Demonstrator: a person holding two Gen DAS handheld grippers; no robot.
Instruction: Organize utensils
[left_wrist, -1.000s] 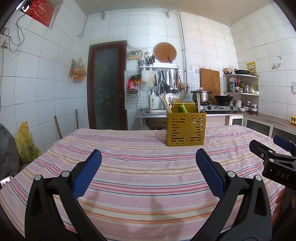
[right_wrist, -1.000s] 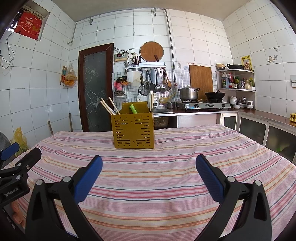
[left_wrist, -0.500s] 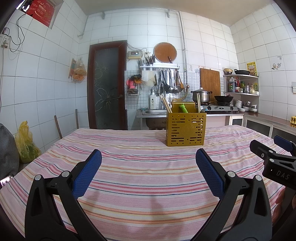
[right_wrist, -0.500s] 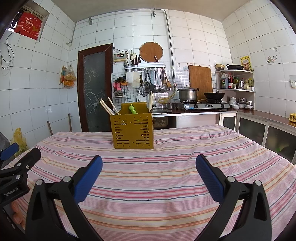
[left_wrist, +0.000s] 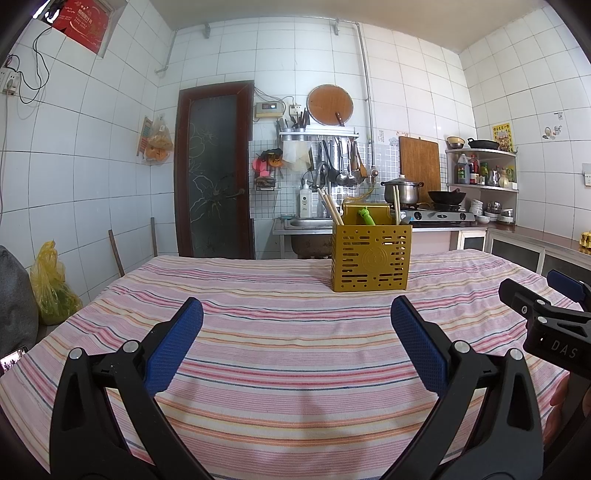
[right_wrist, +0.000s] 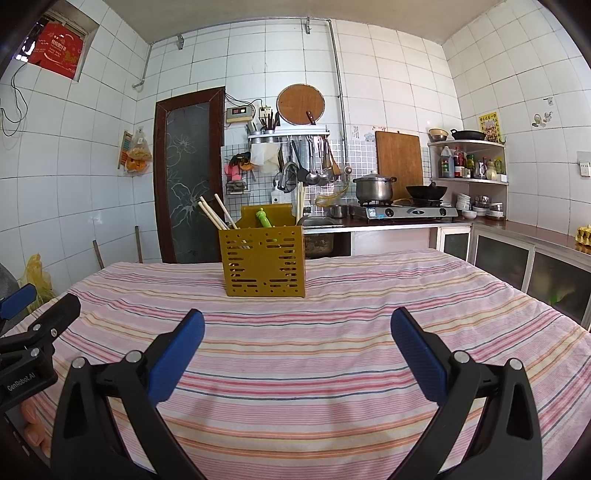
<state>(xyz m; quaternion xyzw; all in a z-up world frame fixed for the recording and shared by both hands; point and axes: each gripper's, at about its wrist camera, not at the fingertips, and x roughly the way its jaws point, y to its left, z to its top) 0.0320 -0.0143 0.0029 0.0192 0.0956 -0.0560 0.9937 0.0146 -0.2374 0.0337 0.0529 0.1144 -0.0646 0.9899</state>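
Observation:
A yellow perforated utensil holder (left_wrist: 371, 257) stands upright on the striped tablecloth (left_wrist: 295, 354), far centre-right; it also shows in the right wrist view (right_wrist: 264, 261). Wooden chopsticks (right_wrist: 216, 216) and a green-handled utensil (right_wrist: 265, 218) stick out of it. My left gripper (left_wrist: 295, 317) is open and empty, low over the near cloth. My right gripper (right_wrist: 297, 326) is open and empty too. Each gripper shows at the edge of the other's view: the right one (left_wrist: 546, 306), the left one (right_wrist: 33, 314).
Behind the table are a sink (left_wrist: 310, 223), a gas stove with a pot (right_wrist: 375, 188) and wok, hanging ladles, a corner shelf of bottles, and a dark door (left_wrist: 214, 184). A yellow bag (left_wrist: 51, 291) lies on the floor at left.

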